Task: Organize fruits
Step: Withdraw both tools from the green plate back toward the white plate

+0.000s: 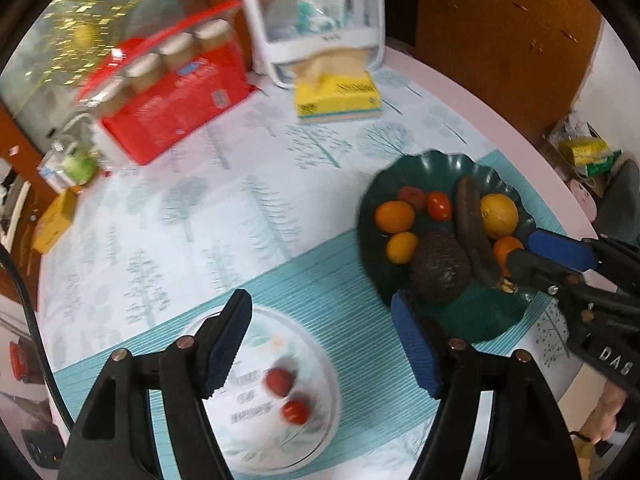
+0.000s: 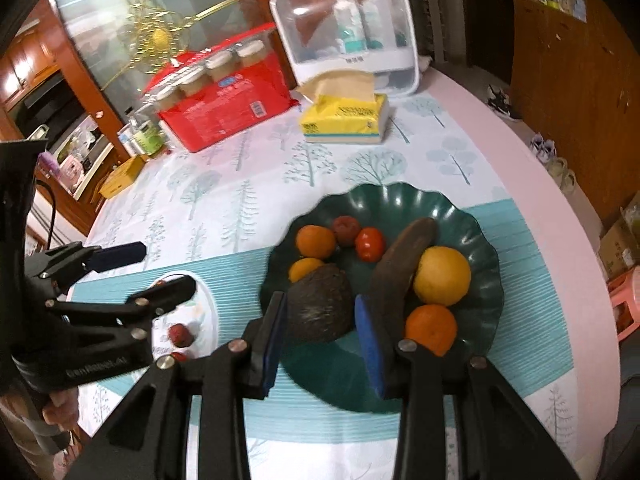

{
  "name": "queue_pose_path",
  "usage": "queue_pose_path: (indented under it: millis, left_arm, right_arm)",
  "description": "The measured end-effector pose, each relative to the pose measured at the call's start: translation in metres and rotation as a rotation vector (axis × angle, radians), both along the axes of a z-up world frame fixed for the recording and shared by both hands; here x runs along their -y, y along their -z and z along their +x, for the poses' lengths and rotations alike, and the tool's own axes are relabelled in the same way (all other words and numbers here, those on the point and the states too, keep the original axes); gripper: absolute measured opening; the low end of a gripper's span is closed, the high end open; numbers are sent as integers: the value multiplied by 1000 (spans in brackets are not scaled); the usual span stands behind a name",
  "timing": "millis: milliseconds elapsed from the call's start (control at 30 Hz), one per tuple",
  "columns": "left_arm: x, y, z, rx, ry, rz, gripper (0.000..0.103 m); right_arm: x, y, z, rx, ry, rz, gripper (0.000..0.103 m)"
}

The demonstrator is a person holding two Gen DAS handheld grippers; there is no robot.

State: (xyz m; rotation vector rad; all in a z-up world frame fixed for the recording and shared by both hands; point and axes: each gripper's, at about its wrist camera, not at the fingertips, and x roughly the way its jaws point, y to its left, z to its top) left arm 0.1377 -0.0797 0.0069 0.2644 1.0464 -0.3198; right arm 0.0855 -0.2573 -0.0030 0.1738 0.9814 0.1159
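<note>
Avocado [image 2: 318,308] dead ahead between spread fingers of right gripper [image 2: 322,344], untouched; left gripper [image 1: 320,344] wide, empty, farther off.

Avocado [image 2: 318,308] fills right gripper [image 2: 322,340]; banana [image 2: 394,268] crowds.

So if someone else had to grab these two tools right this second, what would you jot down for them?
Left gripper: open, empty, hovering over the white plate.
Right gripper: open, its pads either side of the avocado in the green bowl; contact unclear.
Done: two small red fruits, one and another, lie on the white plate.
Left: the bowl holds the avocado, a dark banana, a large orange, smaller oranges, a tomato and one dark red fruit. Sorting rule is not evident; the red ones probably follow.
</note>
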Motion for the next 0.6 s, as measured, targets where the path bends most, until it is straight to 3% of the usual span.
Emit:
queue_pose_path:
  millis: [167,367,600]
  left_arm:
    - [-44,-39,-15,87,-71,-6,79]
    - [-98,-75,-31,166,-143,-16,79]
    - [-144,-89,-40,212,-201,-28,80]
  right_arm:
    - [-26,-41,-12,71,-51,-29,36]
    - [-65,-86,-19,148,-137,-34,36]
    - [-111,-97,-11,145,-219,-19,38]
